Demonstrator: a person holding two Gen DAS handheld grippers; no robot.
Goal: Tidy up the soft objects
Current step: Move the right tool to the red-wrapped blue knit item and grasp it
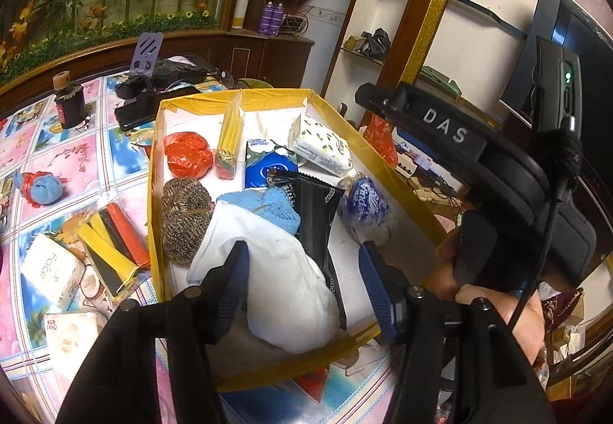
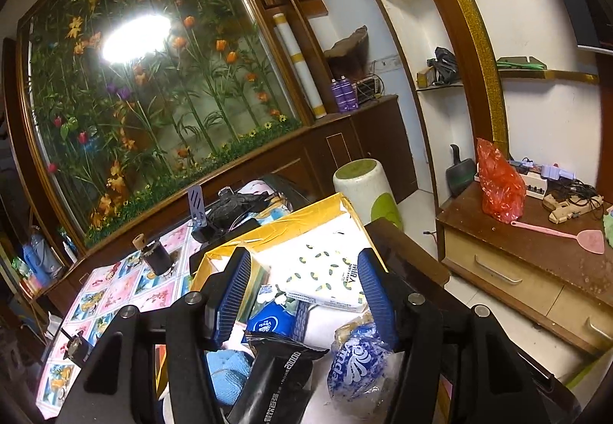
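Yellow tape rims the box (image 1: 155,171), and it is crowded: a white cloth (image 1: 283,278) at the near end, a blue knit cloth (image 1: 274,207) behind it, a black pouch (image 1: 316,224), two scourers (image 1: 186,217), a red bag (image 1: 187,153), a yellow pack (image 1: 230,138), a blue tissue pack (image 1: 268,171), a lemon-print pack (image 1: 322,144) and a blue-and-white Vinda bag (image 1: 364,205).

My left tongs (image 1: 302,290) hang open over the white cloth, gripping nothing. My right tongs (image 2: 304,293) are open too, above the lemon-print pack (image 2: 325,278) and the Vinda bag (image 2: 356,366), with nothing between the fingers.

Outside the box, on the counter (image 1: 76,155), lie a blue sock ball (image 1: 46,188), a red, black and yellow bundle (image 1: 111,244), a Face tissue pack (image 1: 51,270) and another tissue pack (image 1: 72,339). A dark bottle (image 1: 69,106) and a phone stand (image 1: 147,56) stand at the far side.
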